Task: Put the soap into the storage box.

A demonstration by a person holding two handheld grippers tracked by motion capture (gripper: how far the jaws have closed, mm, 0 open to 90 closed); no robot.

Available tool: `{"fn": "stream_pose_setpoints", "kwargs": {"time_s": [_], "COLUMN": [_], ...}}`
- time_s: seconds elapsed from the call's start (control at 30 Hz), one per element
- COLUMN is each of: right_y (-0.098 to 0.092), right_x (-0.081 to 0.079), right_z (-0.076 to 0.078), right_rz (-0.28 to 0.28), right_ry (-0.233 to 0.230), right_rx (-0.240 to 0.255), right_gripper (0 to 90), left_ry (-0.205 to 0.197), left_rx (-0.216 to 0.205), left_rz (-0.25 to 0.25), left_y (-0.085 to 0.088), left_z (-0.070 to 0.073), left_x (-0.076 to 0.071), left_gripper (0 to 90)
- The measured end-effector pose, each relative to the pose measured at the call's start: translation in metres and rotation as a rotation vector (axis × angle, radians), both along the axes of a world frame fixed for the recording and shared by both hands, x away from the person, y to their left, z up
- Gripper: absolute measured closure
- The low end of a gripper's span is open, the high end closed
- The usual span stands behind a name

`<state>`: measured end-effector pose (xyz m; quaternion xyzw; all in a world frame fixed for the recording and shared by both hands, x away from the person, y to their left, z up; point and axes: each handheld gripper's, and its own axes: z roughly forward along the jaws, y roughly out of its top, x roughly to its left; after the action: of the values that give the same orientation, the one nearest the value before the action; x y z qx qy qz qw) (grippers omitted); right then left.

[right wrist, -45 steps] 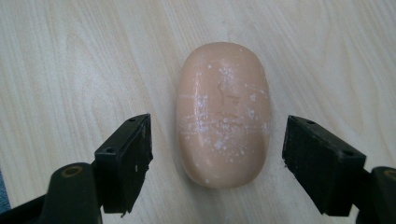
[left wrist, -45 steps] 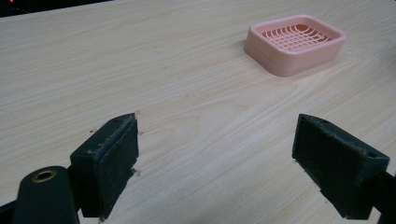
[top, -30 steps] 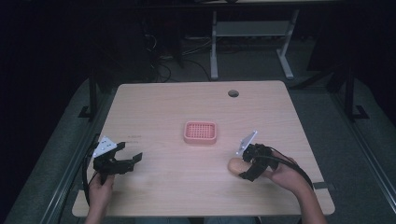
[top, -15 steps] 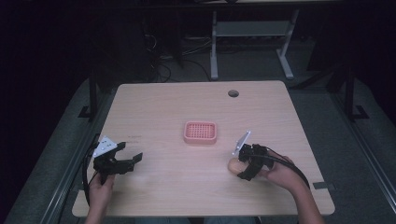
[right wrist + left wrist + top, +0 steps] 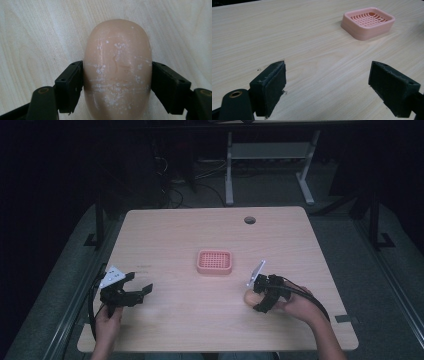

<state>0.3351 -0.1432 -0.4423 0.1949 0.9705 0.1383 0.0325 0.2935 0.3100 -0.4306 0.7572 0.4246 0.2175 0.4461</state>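
A peach-coloured bar of soap [image 5: 117,67] lies on the wooden table, and my right gripper [image 5: 117,85] is shut on its two long sides. From above, the soap [image 5: 249,297] peeks out at the left of the right gripper [image 5: 260,296], toward the table's front right. A pink slotted soap dish [image 5: 214,261] sits at the table's centre, up and to the left of the soap. My left gripper [image 5: 141,287] rests at the front left, open, nothing between its jaws. Beyond those jaws the soap dish [image 5: 368,22] stands at the upper right.
A round cable hole [image 5: 249,220] sits near the table's far edge. The table's front edge runs just below both hands. Bare wood [image 5: 170,310] stretches between the two grippers. A desk frame [image 5: 270,155] stands on the floor behind the table.
The right gripper has shifted slightly on the soap, its jaws closing in on the bar. The left gripper has stayed in place.
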Motion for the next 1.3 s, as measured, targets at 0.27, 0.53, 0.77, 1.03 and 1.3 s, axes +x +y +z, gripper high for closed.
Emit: {"fn": "stream_pose_setpoints", "kwargs": {"time_s": [0.27,0.53,0.77,1.03,1.3], "right_y": [0.0011,-0.0003,0.0006,0.0021,0.002], "right_x": [0.0022,0.0039,0.0029,0.0017,0.0008], "right_z": [-0.0024,-0.003,-0.0022,-0.0017,0.0018], "right_rz": [-0.001,0.004,0.016,0.035,0.039], "right_ry": [0.016,0.027,0.027,0.013,0.004], "right_rx": [-0.008,0.0,-0.004,-0.02,-0.007], "right_gripper": [30.1,31.1,31.6,31.8,31.9], "left_ry": [0.0,0.0,0.001,0.001,-0.002], "left_rx": [-0.007,-0.008,-0.008,-0.014,-0.009], "left_rz": [0.002,0.002,0.004,0.008,0.01], "left_y": [0.0003,0.0006,0.0012,0.0018,0.0029], "left_z": [0.0001,0.0003,0.0007,0.001,0.0014], "left_x": [0.0,0.0001,0.0,-0.0004,-0.0004], "left_gripper": [14.3,14.2,14.2,14.3,14.2]}}
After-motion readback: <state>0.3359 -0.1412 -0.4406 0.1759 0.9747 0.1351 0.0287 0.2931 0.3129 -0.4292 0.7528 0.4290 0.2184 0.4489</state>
